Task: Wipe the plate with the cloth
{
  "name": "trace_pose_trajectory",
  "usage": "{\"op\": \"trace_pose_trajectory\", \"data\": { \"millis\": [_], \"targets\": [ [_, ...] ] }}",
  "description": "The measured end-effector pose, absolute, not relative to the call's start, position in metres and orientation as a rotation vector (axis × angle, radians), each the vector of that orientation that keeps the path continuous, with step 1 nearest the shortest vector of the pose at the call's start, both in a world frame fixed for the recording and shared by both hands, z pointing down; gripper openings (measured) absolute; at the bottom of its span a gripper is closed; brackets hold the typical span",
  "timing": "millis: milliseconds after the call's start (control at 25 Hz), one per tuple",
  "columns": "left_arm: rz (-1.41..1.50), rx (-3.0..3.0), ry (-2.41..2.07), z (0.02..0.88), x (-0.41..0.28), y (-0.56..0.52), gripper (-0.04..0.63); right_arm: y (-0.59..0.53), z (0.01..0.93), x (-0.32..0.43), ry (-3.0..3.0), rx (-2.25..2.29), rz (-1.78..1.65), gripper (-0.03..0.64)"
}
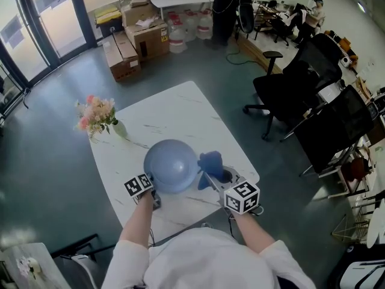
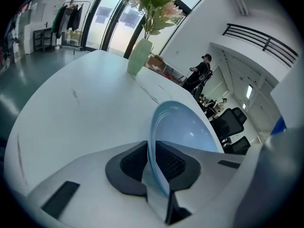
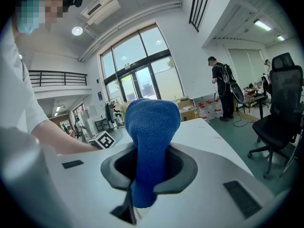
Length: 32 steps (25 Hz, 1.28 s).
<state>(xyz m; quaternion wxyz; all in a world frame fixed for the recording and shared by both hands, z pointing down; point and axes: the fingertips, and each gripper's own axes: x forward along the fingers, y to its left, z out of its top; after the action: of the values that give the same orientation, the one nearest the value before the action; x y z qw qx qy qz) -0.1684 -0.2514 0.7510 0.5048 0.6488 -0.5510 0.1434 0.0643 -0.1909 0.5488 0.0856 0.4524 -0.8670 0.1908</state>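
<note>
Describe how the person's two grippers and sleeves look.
The left gripper and right gripper have pale grey shells with dark grey ribbed pads. Each carries a white cube with black square markers. The person wears white sleeves.

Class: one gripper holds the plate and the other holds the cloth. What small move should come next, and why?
Probably bring the right gripper across so the cloth presses on the plate. The left gripper is clamped on the plate's rim. The cloth is bunched in the right jaws and sits close beside the plate's edge.
</note>
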Motion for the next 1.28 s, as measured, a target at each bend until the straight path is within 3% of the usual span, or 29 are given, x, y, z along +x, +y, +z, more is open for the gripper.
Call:
{"op": "trace_pose_trajectory", "data": {
  "millis": [200,240,320,720,880,1000,1280],
  "targets": [
    [0.311,1.564,-1.312,0.75,-0.169,-0.251,0.048,-0.19,0.551,0.062,-2.591,1.335,0.572,0.084],
    [0.298,1.563,-1.301,0.75,-0.168,-0.251,0.065,-0.19,0.551,0.062,-2.593,1.333,0.574,0.084],
    [0.27,1.559,-1.281,0.749,-0.168,-0.25,0.175,-0.19,0.551,0.061,-2.598,1.329,0.579,0.084],
    [0.211,1.63,-1.299,0.73,-0.176,-0.245,0.175,-0.19,0.551,0.054,-2.627,1.288,0.584,0.084],
    [0.19,1.64,-1.367,0.718,-0.188,-0.245,0.167,-0.19,0.549,0.051,-2.638,1.265,0.578,0.084],
    [0.179,1.686,-1.397,0.704,-0.191,-0.244,0.078,-0.188,0.548,0.049,-2.648,1.248,0.575,0.084],
    [0.131,1.925,-1.389,0.647,-0.178,-0.241,0.034,-0.187,0.546,0.049,-2.658,1.23,0.564,0.084]
  ]
}}
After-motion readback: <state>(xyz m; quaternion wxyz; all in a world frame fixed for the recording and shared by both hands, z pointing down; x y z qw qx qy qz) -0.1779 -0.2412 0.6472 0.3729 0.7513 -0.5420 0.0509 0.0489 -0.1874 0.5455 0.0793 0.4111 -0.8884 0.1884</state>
